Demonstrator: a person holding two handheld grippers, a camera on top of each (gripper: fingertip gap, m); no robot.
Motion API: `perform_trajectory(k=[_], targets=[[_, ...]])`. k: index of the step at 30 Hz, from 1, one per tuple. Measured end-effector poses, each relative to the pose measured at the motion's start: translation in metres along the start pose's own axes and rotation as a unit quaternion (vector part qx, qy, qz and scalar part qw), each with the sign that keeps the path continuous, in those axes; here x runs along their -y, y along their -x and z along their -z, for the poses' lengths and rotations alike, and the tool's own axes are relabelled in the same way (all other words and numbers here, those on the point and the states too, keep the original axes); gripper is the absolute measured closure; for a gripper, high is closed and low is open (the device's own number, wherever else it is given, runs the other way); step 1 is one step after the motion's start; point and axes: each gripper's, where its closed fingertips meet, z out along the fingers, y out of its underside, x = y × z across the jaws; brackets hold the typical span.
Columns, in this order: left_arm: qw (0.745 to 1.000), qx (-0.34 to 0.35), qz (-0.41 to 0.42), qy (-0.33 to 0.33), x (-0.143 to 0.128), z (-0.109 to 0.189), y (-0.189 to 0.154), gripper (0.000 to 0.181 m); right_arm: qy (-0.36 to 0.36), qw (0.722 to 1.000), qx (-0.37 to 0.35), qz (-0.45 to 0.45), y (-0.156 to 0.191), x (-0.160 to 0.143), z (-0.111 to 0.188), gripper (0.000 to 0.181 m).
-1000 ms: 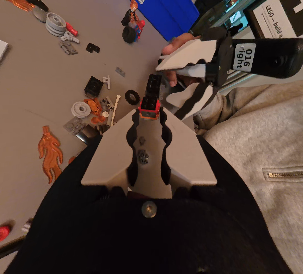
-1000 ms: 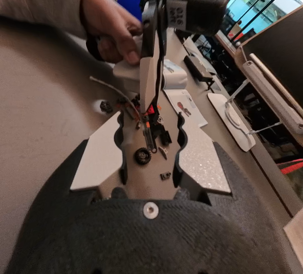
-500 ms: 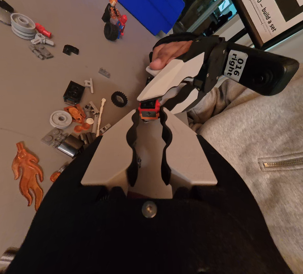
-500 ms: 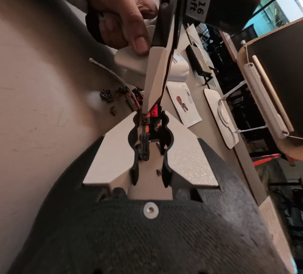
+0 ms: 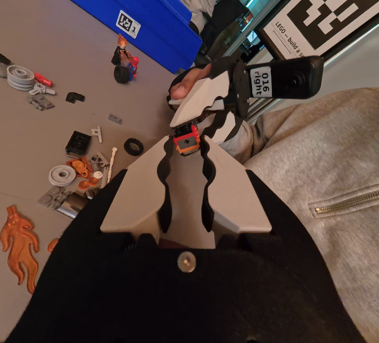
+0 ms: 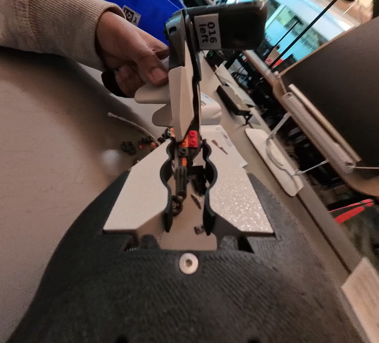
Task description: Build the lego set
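Left wrist view: closest to me, my left gripper (image 5: pixel 186 142) is pinched narrow on the lego build (image 5: pixel 186 143), a small red, orange and grey block cluster caught right between its fingertips and held up off the desk (image 5: pixel 61 46). Just past it, the right gripper (image 5: pixel 185 125) comes in from the right; one of its white fingers (image 5: pixel 196 103) touches the top of the build, and a hand (image 5: pixel 184 85) grips it from behind. To the left, loose parts lie scattered on the desk: a black tyre (image 5: pixel 133 146), a grey wheel hub (image 5: pixel 62 175), orange flame pieces (image 5: pixel 19 245) and a black brick (image 5: pixel 78 144). Farther off, two minifigures (image 5: pixel 125 56) stand by a larger black tyre (image 5: pixel 121 74), and behind them sits a blue bin (image 5: pixel 127 5); I cannot see into it from here.

In the right wrist view, my right gripper (image 6: pixel 187 144) is drawn in close around the black and orange end of the same build (image 6: pixel 185 148), its tips on either side of it. The left gripper (image 6: pixel 185 137) reaches down from above onto the red bricks. Beyond it lie small black pieces (image 6: pixel 128 146) and a booklet (image 6: pixel 223 144); the picture is blurred there.
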Motion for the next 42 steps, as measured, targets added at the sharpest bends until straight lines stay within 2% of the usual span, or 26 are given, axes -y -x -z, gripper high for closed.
perform_trajectory(k=[3,7,10,15,23,26,31,34,38,42], targets=[[1.0,-0.001,0.005,0.002,-0.001,-0.001,0.001,0.156,-0.015,0.997,-0.049,0.057,-0.005,0.003,0.0,0.144],[1.0,0.013,-0.005,0.007,-0.002,-0.002,0.003,0.156,-0.023,0.99,-0.082,0.113,-0.004,0.004,0.0,0.145],[1.0,0.02,-0.013,0.009,-0.002,-0.002,0.004,0.156,-0.024,0.99,-0.081,0.117,-0.003,0.003,0.0,0.148],[0.999,0.026,-0.037,0.007,-0.001,-0.003,0.001,0.156,-0.024,0.993,-0.065,0.092,-0.001,0.001,0.0,0.155],[0.997,0.043,-0.059,0.013,-0.001,-0.003,0.003,0.155,-0.011,1.0,-0.022,0.018,-0.001,-0.001,0.0,0.156],[0.997,0.046,-0.062,0.007,0.001,-0.003,0.003,0.155,-0.021,0.999,-0.029,0.005,-0.003,0.0,0.0,0.155],[0.997,0.013,-0.069,-0.044,0.016,0.003,-0.008,0.154,-0.069,0.996,-0.04,-0.042,-0.015,0.011,0.009,0.155],[0.993,0.008,-0.088,-0.078,0.027,0.01,-0.013,0.143,-0.111,0.99,-0.028,-0.085,-0.021,0.021,0.019,0.156],[0.984,-0.017,-0.142,-0.102,0.033,0.012,-0.033,0.137,-0.169,0.975,0.012,-0.142,-0.021,0.038,0.029,0.156],[0.969,-0.01,-0.222,-0.107,0.033,0.008,-0.048,0.137,-0.21,0.958,0.047,-0.187,-0.022,0.049,0.038,0.156]])
